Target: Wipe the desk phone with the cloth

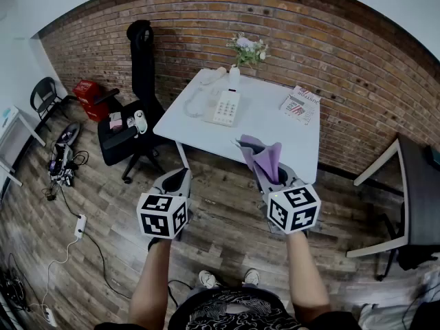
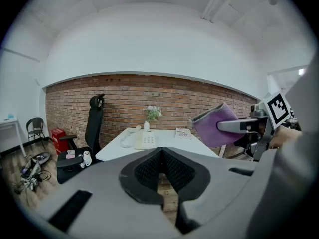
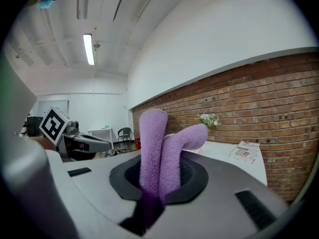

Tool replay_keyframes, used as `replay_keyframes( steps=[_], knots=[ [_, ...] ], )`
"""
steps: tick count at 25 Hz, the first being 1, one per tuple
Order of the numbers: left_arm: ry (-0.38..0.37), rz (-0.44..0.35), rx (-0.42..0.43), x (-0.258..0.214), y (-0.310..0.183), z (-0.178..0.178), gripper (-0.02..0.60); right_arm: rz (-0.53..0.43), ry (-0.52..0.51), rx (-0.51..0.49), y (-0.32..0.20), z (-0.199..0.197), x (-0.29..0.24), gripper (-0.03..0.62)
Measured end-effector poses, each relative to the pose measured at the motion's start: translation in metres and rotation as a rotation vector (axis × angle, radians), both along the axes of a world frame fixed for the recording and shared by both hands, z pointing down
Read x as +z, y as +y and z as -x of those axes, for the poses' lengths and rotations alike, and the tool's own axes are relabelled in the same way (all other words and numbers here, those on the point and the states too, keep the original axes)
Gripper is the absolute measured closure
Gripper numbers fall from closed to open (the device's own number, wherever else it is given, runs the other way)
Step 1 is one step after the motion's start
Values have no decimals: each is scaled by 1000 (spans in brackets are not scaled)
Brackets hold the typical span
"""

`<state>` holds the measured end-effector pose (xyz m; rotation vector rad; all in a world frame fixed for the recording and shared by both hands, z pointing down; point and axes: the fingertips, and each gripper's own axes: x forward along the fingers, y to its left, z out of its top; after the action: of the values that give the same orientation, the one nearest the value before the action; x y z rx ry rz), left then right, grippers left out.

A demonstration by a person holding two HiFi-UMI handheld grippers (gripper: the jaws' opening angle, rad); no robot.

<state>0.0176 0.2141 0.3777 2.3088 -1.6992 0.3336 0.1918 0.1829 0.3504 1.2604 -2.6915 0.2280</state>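
While both grippers hang over the plank floor, short of the tabletop, the right gripper has its grey fingers clamped on the cloth. The cloth is a soft, fuzzy purple piece pinched at its lower end between the black ribbed pads. Two rounded folds stand up out of the grip, and the taller one is nearly upright while the other leans toward the wall. The left gripper holds nothing. Its fingers are drawn almost together, and only a sliver of floor shows between the pads.

Beyond them, well apart from the cloth, the desk phone lies on the white tabletop toward its far-left part. It is a pale, flat rectangular keypad unit. Its handset lies apart by the far edge, joined to it by a coiled cord. A small white vase of flowers stands behind the phone, and a printed booklet lies at the right. A black office chair stands to the left, against the red brick wall.
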Motion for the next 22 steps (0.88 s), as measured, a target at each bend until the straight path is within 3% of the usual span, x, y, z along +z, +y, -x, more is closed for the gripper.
replay_keyframes(
  steps=[12, 22],
  knots=[
    [1, 10, -24, 13, -3, 77, 575, 26, -5, -1, -6, 72, 15, 549],
    [15, 31, -10, 28, -38, 93, 575, 37, -3, -5, -45, 95, 23, 549]
  ],
)
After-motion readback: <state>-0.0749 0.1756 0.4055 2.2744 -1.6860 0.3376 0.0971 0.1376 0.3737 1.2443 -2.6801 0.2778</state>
